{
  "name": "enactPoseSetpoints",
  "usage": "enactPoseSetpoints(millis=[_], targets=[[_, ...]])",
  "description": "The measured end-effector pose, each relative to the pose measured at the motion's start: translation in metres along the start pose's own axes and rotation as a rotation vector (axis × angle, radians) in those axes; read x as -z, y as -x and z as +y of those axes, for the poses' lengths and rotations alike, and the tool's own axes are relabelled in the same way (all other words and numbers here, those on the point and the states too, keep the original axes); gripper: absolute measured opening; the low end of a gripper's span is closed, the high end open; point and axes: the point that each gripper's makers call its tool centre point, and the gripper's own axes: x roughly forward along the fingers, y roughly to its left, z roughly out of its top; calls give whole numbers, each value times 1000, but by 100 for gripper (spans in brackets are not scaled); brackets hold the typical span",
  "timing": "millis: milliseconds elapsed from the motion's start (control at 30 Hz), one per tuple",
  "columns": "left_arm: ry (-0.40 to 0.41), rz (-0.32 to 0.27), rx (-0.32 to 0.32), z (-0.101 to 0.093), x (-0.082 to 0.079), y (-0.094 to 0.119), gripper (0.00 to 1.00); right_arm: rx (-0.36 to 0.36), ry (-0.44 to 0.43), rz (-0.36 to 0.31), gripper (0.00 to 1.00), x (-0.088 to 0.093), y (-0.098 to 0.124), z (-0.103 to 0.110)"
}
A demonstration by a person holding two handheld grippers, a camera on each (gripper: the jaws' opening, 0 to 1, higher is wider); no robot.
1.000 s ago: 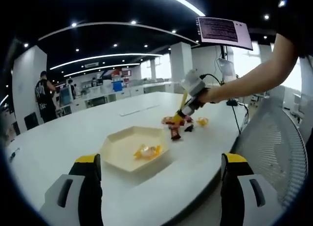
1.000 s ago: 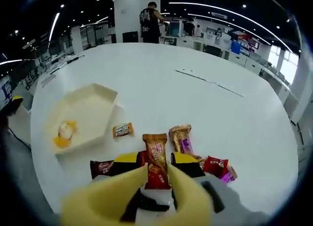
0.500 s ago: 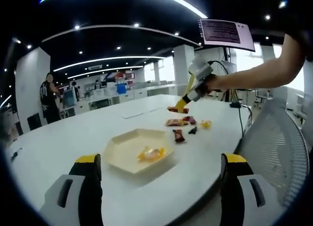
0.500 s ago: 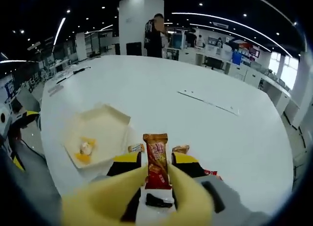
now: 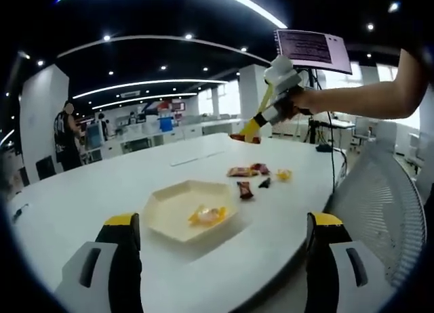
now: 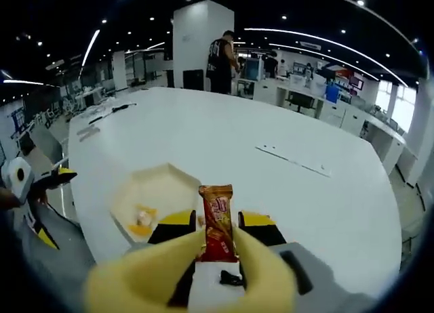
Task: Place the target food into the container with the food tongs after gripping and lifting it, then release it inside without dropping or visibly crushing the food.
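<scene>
In the right gripper view, the right hand-held gripper [image 6: 218, 233] rises from the bottom centre of the frame, its yellow tongs closed on a red-and-orange snack bar [image 6: 217, 221] that stands upright between the tips. Left of the bar and slightly above the tong tips in the frame lies the cream hexagonal container [image 6: 152, 194] on the white tabletop [image 6: 271, 184], with a yellow-wrapped candy [image 6: 142, 219] already inside it near its lower edge. The bar is above the tabletop and just beside the container's right edge in the picture — not inside it.

In the left gripper view, the left hand-held gripper [image 5: 220, 259] shows two black, yellow-tipped jaws at the bottom left and bottom right of the frame, spread wide apart with nothing between them. The container sits at centre frame, holding the candy. To its right on the tabletop lie several small wrapped snacks [image 5: 252, 177]. In the upper right — well above those snacks — a person's hand [image 5: 298, 103] holds the right hand-held gripper with the bar at its tips.
</scene>
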Motion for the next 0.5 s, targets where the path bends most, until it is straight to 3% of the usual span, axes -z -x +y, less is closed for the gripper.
enactPoseSetpoints(millis=[100,200,333,500], targets=[[-3,0,-2,1,0,0,98,3,10,-3,23,-6,3,1],[-7,42,-7,2,8,1,95,-2,12,-11,23,-12,2,4],[-3,-6,-4,1,0,2,99,-21,28,-10,23,-18,-5,18],[0,5,1,0,2,1,99,-50,45,-11,23,-27,-20,37]])
